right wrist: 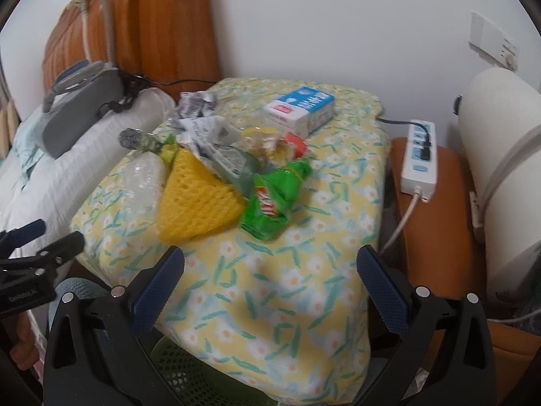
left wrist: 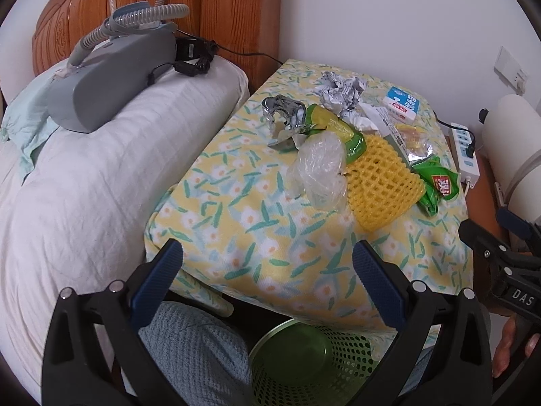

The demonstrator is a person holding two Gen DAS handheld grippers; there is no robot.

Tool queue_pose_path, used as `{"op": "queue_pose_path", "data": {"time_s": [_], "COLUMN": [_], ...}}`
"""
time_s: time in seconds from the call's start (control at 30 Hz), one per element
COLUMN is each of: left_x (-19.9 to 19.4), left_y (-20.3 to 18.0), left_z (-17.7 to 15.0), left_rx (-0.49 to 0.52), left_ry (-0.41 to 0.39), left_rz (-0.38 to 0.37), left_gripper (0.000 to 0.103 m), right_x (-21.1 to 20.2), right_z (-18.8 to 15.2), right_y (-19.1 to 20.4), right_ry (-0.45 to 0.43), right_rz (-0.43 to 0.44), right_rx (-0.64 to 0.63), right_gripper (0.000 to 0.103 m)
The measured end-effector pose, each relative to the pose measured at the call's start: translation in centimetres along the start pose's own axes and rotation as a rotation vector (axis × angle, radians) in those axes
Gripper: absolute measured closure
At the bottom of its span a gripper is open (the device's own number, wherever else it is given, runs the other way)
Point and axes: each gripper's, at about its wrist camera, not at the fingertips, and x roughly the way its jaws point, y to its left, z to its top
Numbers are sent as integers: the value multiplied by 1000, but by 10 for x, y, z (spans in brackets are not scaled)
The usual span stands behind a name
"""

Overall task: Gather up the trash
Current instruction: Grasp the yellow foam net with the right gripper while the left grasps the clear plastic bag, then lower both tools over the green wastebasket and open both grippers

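Trash lies in a heap on a flowered yellow cloth (left wrist: 270, 237) (right wrist: 297, 270): a yellow foam net (left wrist: 382, 179) (right wrist: 196, 203), a clear crumpled plastic bag (left wrist: 321, 169) (right wrist: 142, 182), a green snack wrapper (left wrist: 436, 186) (right wrist: 274, 199), crumpled foil (left wrist: 284, 115) and crumpled printed paper (left wrist: 341, 94) (right wrist: 199, 108). A green mesh bin (left wrist: 304, 362) (right wrist: 182, 368) stands below the cloth's front edge. My left gripper (left wrist: 267, 270) is open above the bin, short of the heap. My right gripper (right wrist: 270, 270) is open too, nothing between its fingers.
A blue-white carton (left wrist: 402, 105) (right wrist: 301, 108) sits at the back of the cloth. A white power strip (left wrist: 466, 152) (right wrist: 419, 155) lies on the wooden stand to the right, beside a white appliance (right wrist: 500, 155). To the left, a grey device with a hose (left wrist: 108, 77) rests on a white pillow (left wrist: 101, 186).
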Motion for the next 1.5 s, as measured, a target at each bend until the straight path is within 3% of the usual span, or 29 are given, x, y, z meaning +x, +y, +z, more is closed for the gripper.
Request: {"op": "queue_pose_path", "data": {"time_s": [0.17, 0.43, 0.53, 0.6, 0.67, 0.9, 1.0, 1.27, 1.5], "left_x": [4, 11, 11, 12, 14, 37, 54, 86, 52], "left_y": [11, 17, 13, 9, 5, -17, -26, -38, -31], "left_z": [3, 11, 13, 16, 20, 42, 47, 50, 37], "left_rx": [-8, 28, 69, 94, 118, 192, 207, 188, 192], "left_ry": [-6, -20, -43, -52, -65, -76, -49, 19, -22], "left_rz": [-2, 3, 8, 6, 0, -82, -102, -144, -169], "left_gripper": [7, 7, 7, 7, 7, 7, 17, 62, 66], "right_x": [10, 61, 76, 79, 75, 36, 18, -14, -31], "right_z": [20, 43, 42, 40, 37, 28, 22, 11, 0], "right_y": [33, 54, 56, 54, 51, 40, 32, 19, 19], "right_ry": [-20, 49, 84, 105, 112, 69, 47, 16, 10], "right_rz": [69, 62, 45, 60, 94, 91, 77, 110, 156], "right_rx": [-96, -125, -134, -127, -112, -81, -63, -41, -47], "right_gripper": [5, 23, 45, 71, 82, 85, 84, 84, 84]}}
